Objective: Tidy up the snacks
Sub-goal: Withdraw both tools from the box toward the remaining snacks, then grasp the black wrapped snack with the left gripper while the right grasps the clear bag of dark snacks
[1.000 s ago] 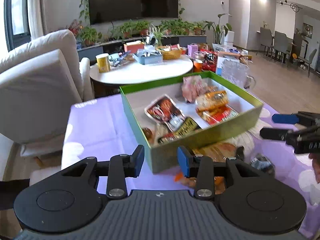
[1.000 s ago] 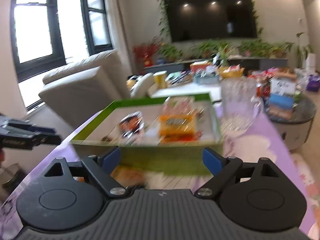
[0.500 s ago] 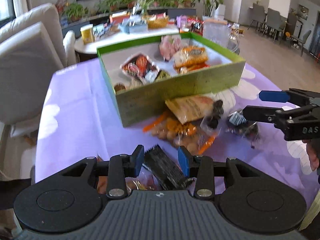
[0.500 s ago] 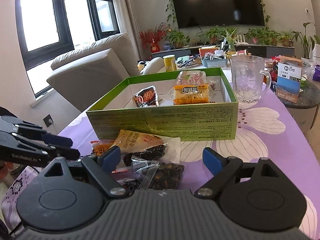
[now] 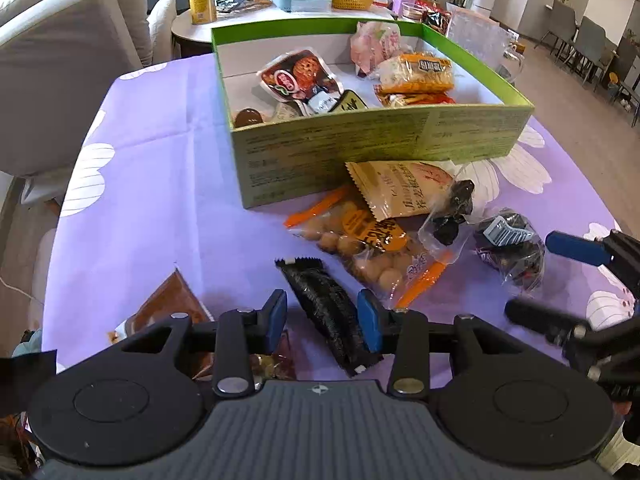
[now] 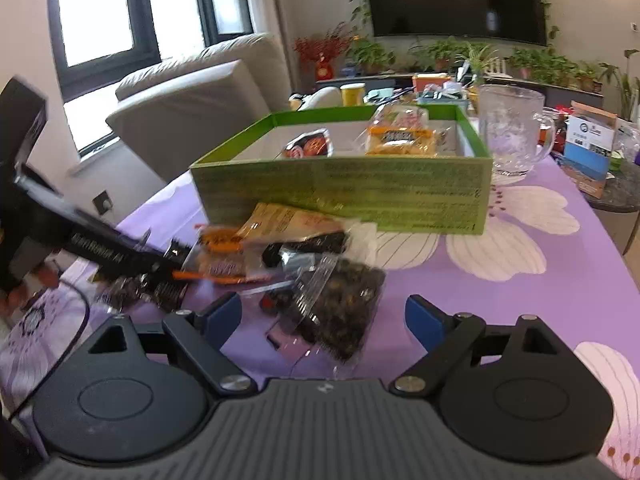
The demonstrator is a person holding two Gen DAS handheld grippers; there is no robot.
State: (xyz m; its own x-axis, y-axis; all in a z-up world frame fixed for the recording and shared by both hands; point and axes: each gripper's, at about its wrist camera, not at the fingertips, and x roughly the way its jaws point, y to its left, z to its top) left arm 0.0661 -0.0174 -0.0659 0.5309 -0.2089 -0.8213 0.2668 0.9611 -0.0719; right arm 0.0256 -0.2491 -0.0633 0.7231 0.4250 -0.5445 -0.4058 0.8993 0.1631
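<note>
The left hand-held gripper point(image 5: 322, 316) is part open, its blue pads on either side of a black packet point(image 5: 326, 312) that lies flat on the tabletop point(image 5: 160, 200); the pads do not touch it. Ahead of it sit a bag of round snacks point(image 5: 368, 248) and a tan packet point(image 5: 400, 190), then the green box point(image 5: 360, 148) holding more snacks. The right hand-held gripper point(image 6: 323, 318) is wide open and holds nothing, with a clear bag of dark snacks point(image 6: 340, 304) lying between its fingers.

Cream sofa point(image 6: 208, 92), wall TV point(image 6: 456, 0), dark-framed windows point(image 6: 100, 12)
</note>
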